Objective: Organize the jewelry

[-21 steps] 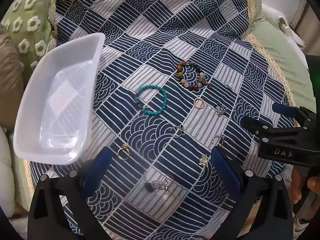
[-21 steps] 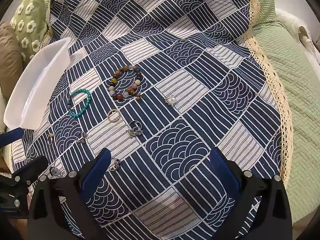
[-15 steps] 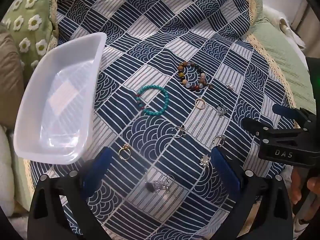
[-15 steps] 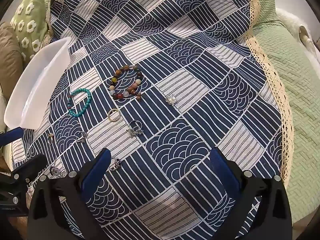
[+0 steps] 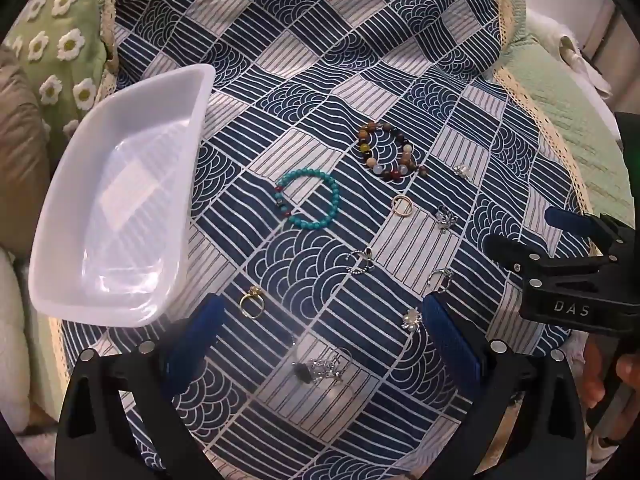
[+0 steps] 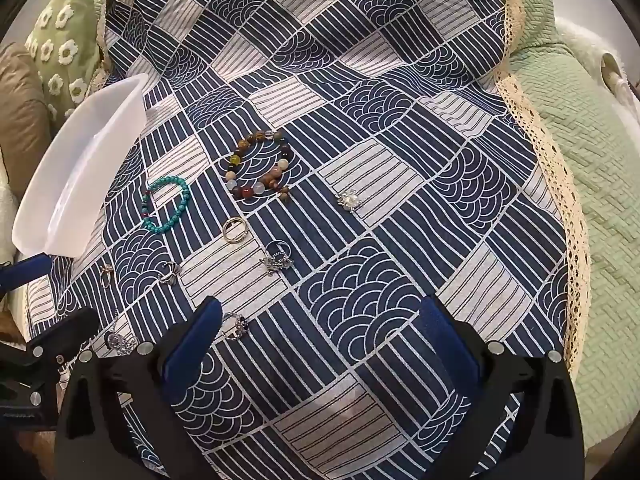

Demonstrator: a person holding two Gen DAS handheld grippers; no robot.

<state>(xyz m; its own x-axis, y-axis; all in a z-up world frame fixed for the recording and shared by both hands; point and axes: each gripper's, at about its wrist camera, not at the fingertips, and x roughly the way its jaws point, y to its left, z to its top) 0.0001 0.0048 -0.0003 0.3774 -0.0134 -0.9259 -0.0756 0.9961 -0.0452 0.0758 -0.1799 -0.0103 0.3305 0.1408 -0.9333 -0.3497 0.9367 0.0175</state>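
Jewelry lies scattered on a blue patterned cloth (image 5: 320, 80). A turquoise bead bracelet (image 5: 308, 199) and a brown mixed-bead bracelet (image 5: 386, 156) lie mid-cloth, also in the right wrist view (image 6: 167, 202) (image 6: 258, 164). A plain ring (image 5: 402, 205), a gold ring (image 5: 252, 303) and several silver pieces lie around them. A silver pendant (image 5: 318, 369) lies between the fingers of my open, empty left gripper (image 5: 316, 328). My right gripper (image 6: 316, 328) is open and empty above bare cloth, and also shows in the left wrist view (image 5: 560, 272). An empty white tray (image 5: 116, 200) sits at the left.
A green flowered pillow (image 5: 60, 48) and a brown cushion (image 5: 20, 152) lie left of the tray. A green quilted cover (image 6: 580, 160) lies beyond the cloth's lace edge (image 6: 536, 120) on the right.
Both grippers have drifted slightly; the scene has shifted a little in each view. Nothing was taken hold of or moved.
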